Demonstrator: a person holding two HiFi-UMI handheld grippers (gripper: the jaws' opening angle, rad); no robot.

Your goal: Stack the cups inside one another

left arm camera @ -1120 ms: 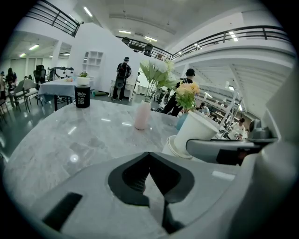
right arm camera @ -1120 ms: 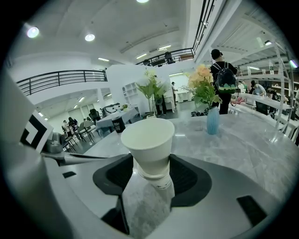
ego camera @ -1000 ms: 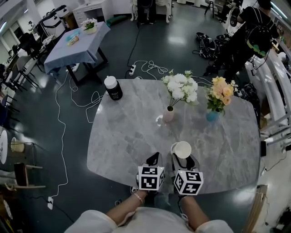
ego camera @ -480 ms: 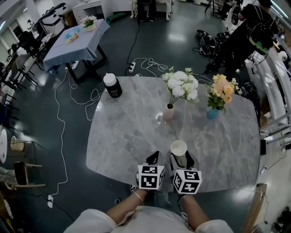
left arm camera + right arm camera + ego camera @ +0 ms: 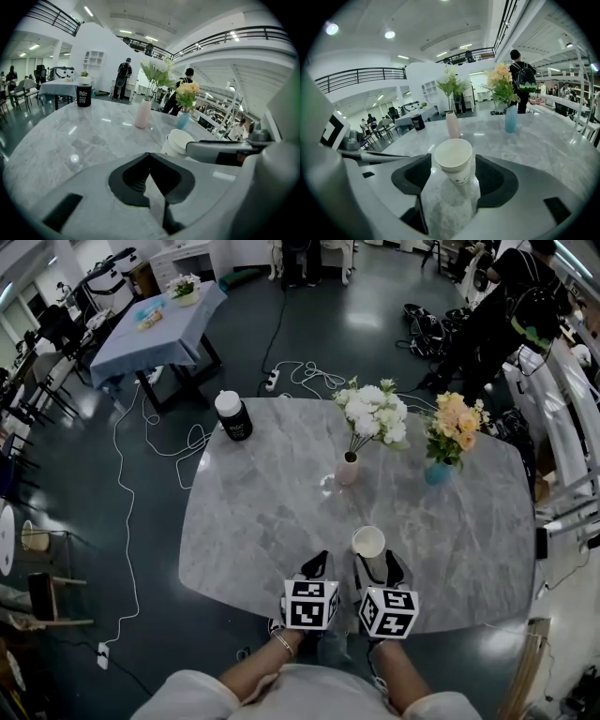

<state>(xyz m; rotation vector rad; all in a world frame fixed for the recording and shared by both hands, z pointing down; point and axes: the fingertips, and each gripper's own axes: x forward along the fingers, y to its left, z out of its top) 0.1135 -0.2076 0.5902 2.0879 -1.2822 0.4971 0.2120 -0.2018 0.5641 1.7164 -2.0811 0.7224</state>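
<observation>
Standing upright on the grey marble table (image 5: 262,512), the white paper cup (image 5: 368,542) sits low and slightly right of centre in the head view, in front of the pink vase (image 5: 347,472). The right gripper (image 5: 378,565) brackets it. Its jaws have just been opening and now stand wide, with the cup between them but a clear gap on each side, so the cup is released and rests on the table alone. The left gripper (image 5: 150,161), at lower centre of the head view just left of its partner, is clenched on nothing, its pads meeting.

In the left gripper view a second rim seems to show just under the top one, so this may already be cups nested together, though the wide-angle view is too small to be sure.

Paper cups of this kind are likely very light, thin-walled and easily crushed or tipped. The sound place to take hold is the side wall just below the rolled rim, where the paper is stiffest. The squeeze should be gentle and level so the cup neither dents nor slides across the smooth stone.
</observation>
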